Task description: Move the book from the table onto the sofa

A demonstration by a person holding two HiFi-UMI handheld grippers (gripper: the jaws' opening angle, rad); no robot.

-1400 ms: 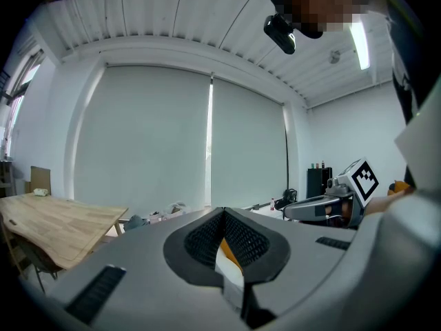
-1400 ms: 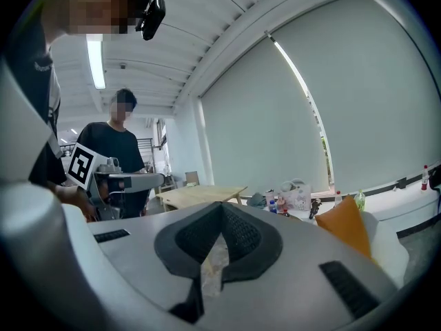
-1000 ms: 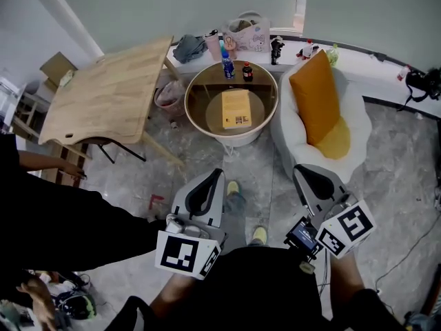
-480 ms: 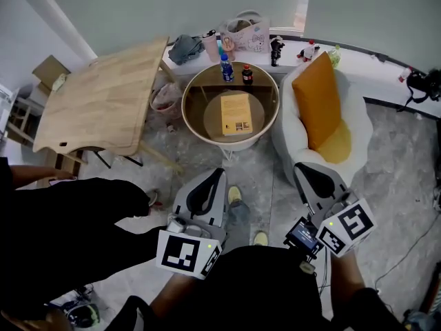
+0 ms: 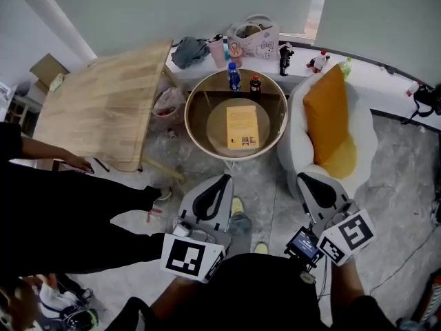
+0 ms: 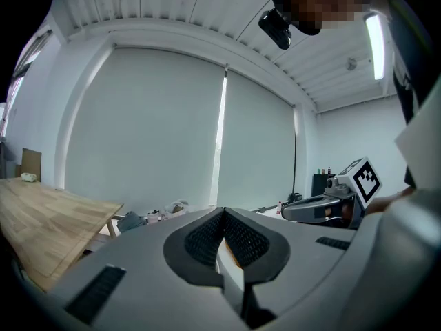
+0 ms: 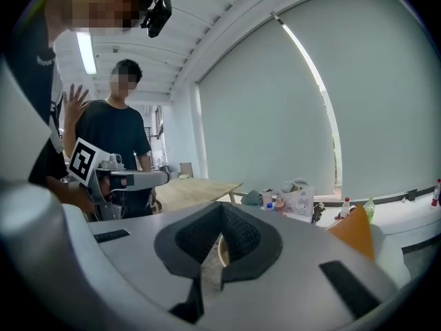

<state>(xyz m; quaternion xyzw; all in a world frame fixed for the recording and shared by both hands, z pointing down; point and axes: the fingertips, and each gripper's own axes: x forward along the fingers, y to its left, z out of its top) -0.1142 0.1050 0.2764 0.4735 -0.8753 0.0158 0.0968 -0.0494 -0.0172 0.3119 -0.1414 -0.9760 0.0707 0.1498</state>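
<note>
Head view: left gripper (image 5: 222, 182) and right gripper (image 5: 305, 180), both clenched and empty, held side by side. Beyond them the book (image 5: 242, 126) lies flat on the round table (image 5: 187, 116), just beside the white sofa (image 5: 293, 136).

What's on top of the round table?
On the round table: a yellow book lying flat near the middle, a blue bottle and a dark bottle standing at its far rim. Anything beneath the book is covered.
</note>
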